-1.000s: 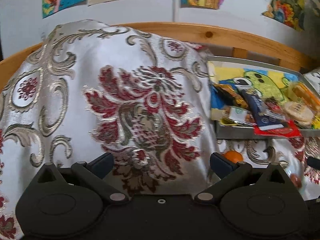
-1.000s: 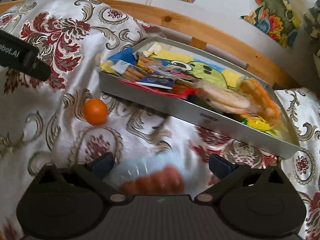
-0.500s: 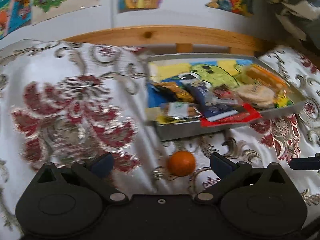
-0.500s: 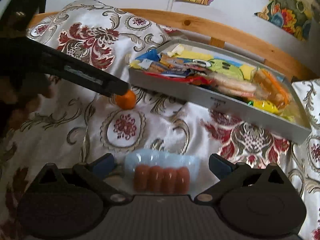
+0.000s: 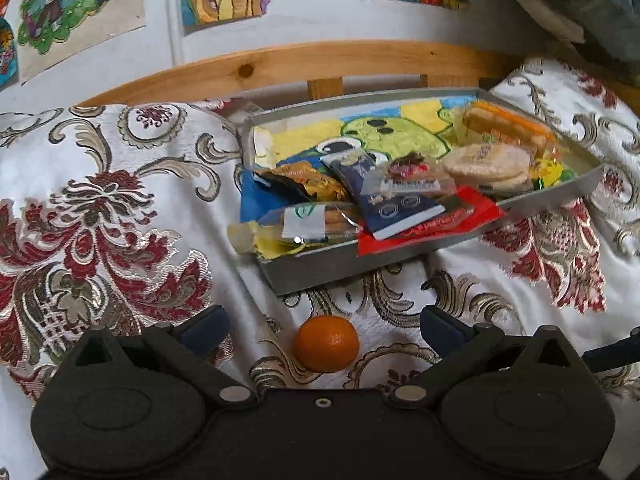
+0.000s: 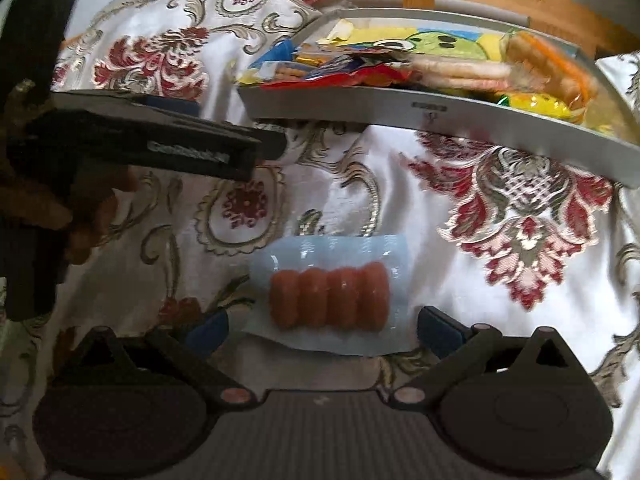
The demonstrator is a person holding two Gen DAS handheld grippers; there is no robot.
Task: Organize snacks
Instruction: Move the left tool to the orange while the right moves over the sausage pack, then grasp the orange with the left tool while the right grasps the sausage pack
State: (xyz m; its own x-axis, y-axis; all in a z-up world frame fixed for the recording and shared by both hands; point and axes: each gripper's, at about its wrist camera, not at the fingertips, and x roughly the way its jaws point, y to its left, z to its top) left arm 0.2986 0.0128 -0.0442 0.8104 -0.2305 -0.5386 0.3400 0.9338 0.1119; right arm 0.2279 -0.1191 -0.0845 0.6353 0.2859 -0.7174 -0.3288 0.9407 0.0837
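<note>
1. Bedspread [image 5: 120, 208]: white fabric with a red and gold floral pattern. It lies under every item listed here.
2. Tray [image 5: 320, 264]: grey, shallow, rectangular. It rests on the bedspread in front of a wooden rail [image 5: 280, 68]. It holds mixed snacks: round crackers [image 5: 486, 158], a dark blue packet [image 5: 384, 208] and a red wrapper [image 5: 472, 216] that overhangs the near wall of the tray.
3. Left gripper [image 5: 324, 326]: jaws spread wide and holding nothing. It sits low over the bedspread, on the near side of the tray. In the right wrist view its body shows to the left of the tray, gripped by a hand [image 6: 86, 216].
4. Right gripper [image 6: 322, 326]: jaws spread wide and holding nothing. It sits on the near side of the tray.
5. Sausage pack [image 6: 330, 300]: clear plastic, four sausages side by side. It lies flat on the bedspread, well apart from the tray, between the right gripper's fingers without touching them.
6. Orange [image 5: 326, 343]: it lies on the bedspread near the tray's front wall, between the left gripper's fingers without touching them.
</note>
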